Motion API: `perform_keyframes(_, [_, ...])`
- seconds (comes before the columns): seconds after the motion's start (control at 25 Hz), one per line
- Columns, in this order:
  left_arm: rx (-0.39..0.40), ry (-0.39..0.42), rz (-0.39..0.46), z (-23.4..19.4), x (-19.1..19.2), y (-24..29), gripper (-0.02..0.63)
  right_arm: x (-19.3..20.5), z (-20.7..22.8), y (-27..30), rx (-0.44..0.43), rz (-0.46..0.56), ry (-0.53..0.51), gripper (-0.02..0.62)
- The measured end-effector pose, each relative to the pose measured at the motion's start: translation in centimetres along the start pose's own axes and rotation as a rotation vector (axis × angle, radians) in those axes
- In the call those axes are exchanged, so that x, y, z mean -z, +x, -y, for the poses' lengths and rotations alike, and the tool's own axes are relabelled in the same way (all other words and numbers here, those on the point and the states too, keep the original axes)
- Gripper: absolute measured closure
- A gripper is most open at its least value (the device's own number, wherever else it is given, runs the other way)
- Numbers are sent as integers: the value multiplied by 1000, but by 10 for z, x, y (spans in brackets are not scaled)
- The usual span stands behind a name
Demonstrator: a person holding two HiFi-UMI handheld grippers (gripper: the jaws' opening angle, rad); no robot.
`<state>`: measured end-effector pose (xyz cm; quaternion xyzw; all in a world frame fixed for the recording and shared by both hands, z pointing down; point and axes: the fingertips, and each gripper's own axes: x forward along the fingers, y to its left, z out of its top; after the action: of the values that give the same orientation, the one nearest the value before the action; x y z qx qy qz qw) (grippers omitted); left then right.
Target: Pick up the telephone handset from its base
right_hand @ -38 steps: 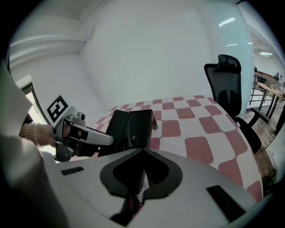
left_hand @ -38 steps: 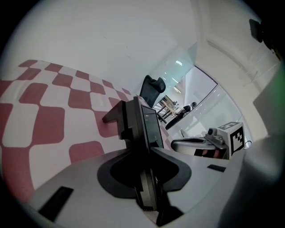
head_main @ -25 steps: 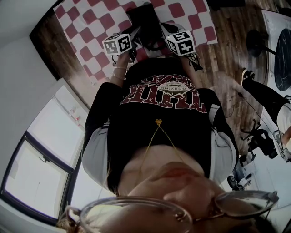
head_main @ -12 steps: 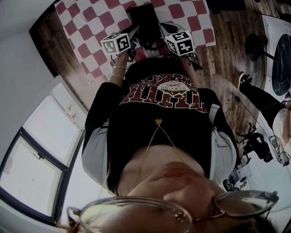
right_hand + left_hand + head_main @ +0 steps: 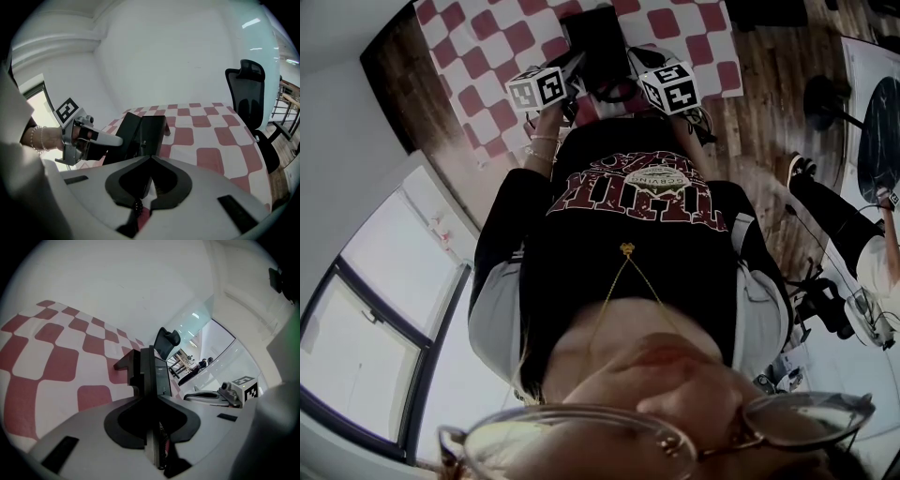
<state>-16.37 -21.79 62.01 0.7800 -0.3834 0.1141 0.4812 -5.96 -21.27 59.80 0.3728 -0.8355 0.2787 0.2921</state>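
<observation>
We are nudging the left gripper point(image 5: 574, 67) slightly leftward over the checked tablecloth point(image 5: 487, 56), while at right a bystander's shoe point(image 5: 797, 169) is stepping across the wooden floor point(image 5: 769, 103).

Hardly any legible text. The black shirt point(image 5: 637, 220) had big red-and-white block lettering across the chest, upside down in the head view and curved; letters could not be made out for certain. A small crest point(image 5: 649, 178) sat above that lettering, wording too small to read. The left gripper point(image 5: 149, 357) carried a cube point(image 5: 541, 90) with square black-and-white coded markers, pattern only, no letters or digits. Same on the right gripper point(image 5: 150, 158), cube point(image 5: 670, 87), also seen in the left gripper view. No brand, label or number was readable on the black telephone point(image 5: 140, 133). No signs were readable on the walls.
</observation>
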Motion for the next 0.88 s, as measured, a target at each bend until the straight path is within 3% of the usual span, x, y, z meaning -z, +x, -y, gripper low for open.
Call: perform_keyframes(0.88, [20,-98,79,4,4,-14,525,-6,-12,8,-61,-5,-51,575])
